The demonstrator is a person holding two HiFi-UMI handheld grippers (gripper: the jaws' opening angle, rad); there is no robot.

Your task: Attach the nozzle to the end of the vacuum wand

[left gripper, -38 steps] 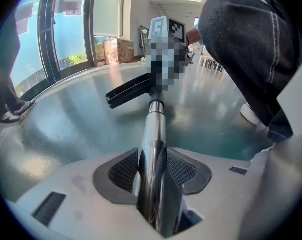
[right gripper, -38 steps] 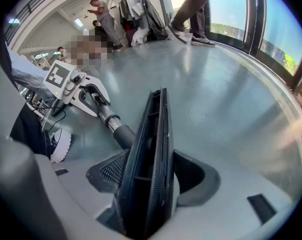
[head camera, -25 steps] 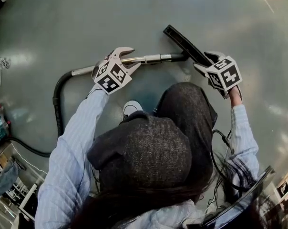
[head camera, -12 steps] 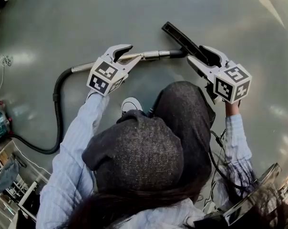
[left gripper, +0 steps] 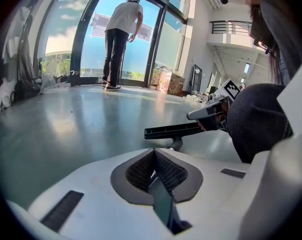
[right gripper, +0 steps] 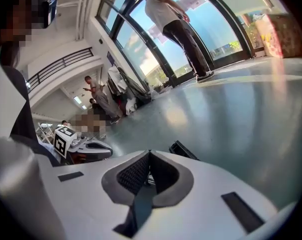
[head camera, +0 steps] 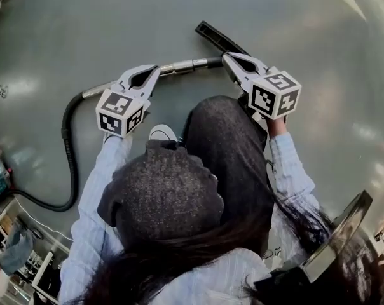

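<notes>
The silver vacuum wand [head camera: 182,65] lies on the grey floor, and the flat black nozzle [head camera: 217,37] sits on its far end. A black hose [head camera: 66,138] curves away from its other end. My left gripper [head camera: 156,68] hovers over the wand's middle; its jaws have just been closing and are shut with nothing between them [left gripper: 153,151]. My right gripper [head camera: 225,56] hangs over the joint of wand and nozzle; its jaws have also just been closing on nothing [right gripper: 150,153]. The nozzle [left gripper: 178,130] shows beyond the left jaws, and its tip [right gripper: 183,150] beyond the right jaws.
A bent knee [head camera: 224,145] and a shoe [head camera: 160,132] are close behind the wand. A person [left gripper: 121,34] stands at the glass doors far across the floor, and other people [right gripper: 98,104] stand by the wall. Shelving and cables lie at the lower left [head camera: 14,246].
Both grippers stood open around the wand and nozzle; now both are shut and have lifted off them. The nozzle and wand stay on the floor.
</notes>
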